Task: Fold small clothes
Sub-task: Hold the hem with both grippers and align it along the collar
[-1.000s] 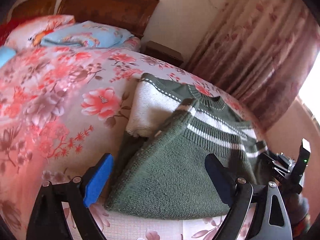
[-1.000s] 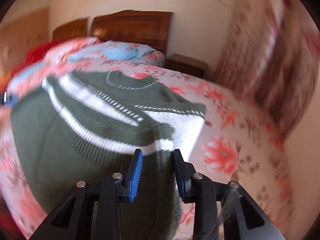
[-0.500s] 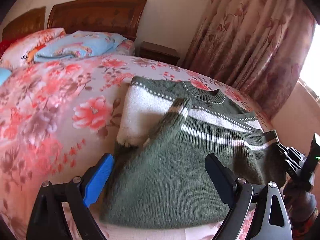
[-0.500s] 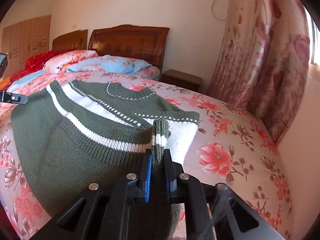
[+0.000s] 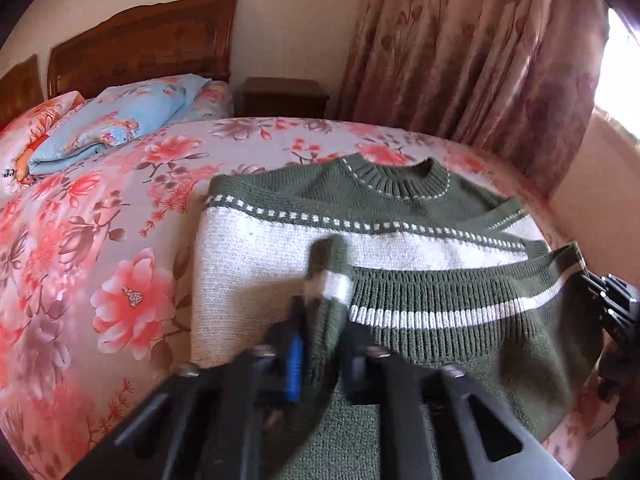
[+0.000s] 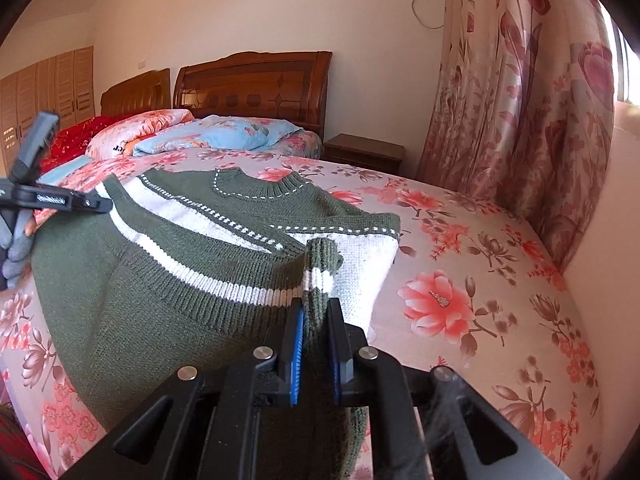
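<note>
left wrist view: one sweater (image 5: 400, 216), chunky ribbed knit in dark green with a broad white band and thin white stripes, lies on the floral bedspread (image 5: 100, 240), its hem end lifted off the bed. the left gripper (image 5: 320, 344) is clamped on one corner of the striped hem, blurred so the pads are hard to make out. right wrist view: the right gripper (image 6: 316, 320) pinches the other hem corner (image 6: 320, 272), which stands up in a ribbed tuft between two blue-faced fingers (image 6: 297, 344). the sweater's lower body is hidden behind the gripper frames. two carved wooden headboards (image 6: 256, 88), one nightstand (image 6: 364, 152), rose-patterned satin curtains (image 6: 520, 120), soft pillows (image 6: 224, 140) cut off at left.
</note>
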`<action>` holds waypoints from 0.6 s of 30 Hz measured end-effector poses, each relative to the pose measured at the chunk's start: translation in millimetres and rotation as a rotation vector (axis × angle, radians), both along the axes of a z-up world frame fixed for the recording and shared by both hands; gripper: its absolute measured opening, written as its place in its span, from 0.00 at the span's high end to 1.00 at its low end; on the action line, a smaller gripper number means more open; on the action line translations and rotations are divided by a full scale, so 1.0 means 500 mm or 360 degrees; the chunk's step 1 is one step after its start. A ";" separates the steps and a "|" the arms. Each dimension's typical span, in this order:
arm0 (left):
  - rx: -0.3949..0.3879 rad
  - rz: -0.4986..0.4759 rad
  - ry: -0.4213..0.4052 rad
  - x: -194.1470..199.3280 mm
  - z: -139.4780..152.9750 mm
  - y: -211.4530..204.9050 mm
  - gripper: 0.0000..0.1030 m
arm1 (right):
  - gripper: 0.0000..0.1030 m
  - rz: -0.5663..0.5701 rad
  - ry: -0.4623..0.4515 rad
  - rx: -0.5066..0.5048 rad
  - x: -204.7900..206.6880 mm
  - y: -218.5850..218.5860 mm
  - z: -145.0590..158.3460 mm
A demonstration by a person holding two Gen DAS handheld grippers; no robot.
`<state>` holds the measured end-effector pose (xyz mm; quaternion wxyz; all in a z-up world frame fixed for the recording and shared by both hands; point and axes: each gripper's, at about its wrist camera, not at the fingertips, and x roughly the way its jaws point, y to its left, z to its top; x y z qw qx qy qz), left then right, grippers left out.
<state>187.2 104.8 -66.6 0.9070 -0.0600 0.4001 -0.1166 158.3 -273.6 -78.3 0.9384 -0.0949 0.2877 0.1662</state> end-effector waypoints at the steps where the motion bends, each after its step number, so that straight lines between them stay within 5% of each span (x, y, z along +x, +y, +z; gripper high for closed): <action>1: -0.0077 0.0001 -0.0044 -0.014 0.011 0.009 0.00 | 0.90 0.0000 0.0002 0.0011 -0.001 -0.001 0.002; 7: -0.0380 0.0003 -0.0229 -0.107 0.094 0.057 0.00 | 0.90 0.0037 -0.0038 0.0204 -0.037 -0.026 0.051; 11: -0.0614 0.0045 -0.0204 -0.064 0.116 0.127 0.00 | 0.90 0.0014 -0.0153 0.0408 -0.024 -0.065 0.116; 15: -0.0570 0.0123 0.0102 0.042 0.025 0.127 0.00 | 0.90 -0.0099 0.0104 0.0458 0.094 -0.073 0.060; 18: -0.0445 0.0150 0.0088 0.045 0.016 0.101 0.00 | 0.90 -0.0135 0.0164 0.0352 0.108 -0.043 0.028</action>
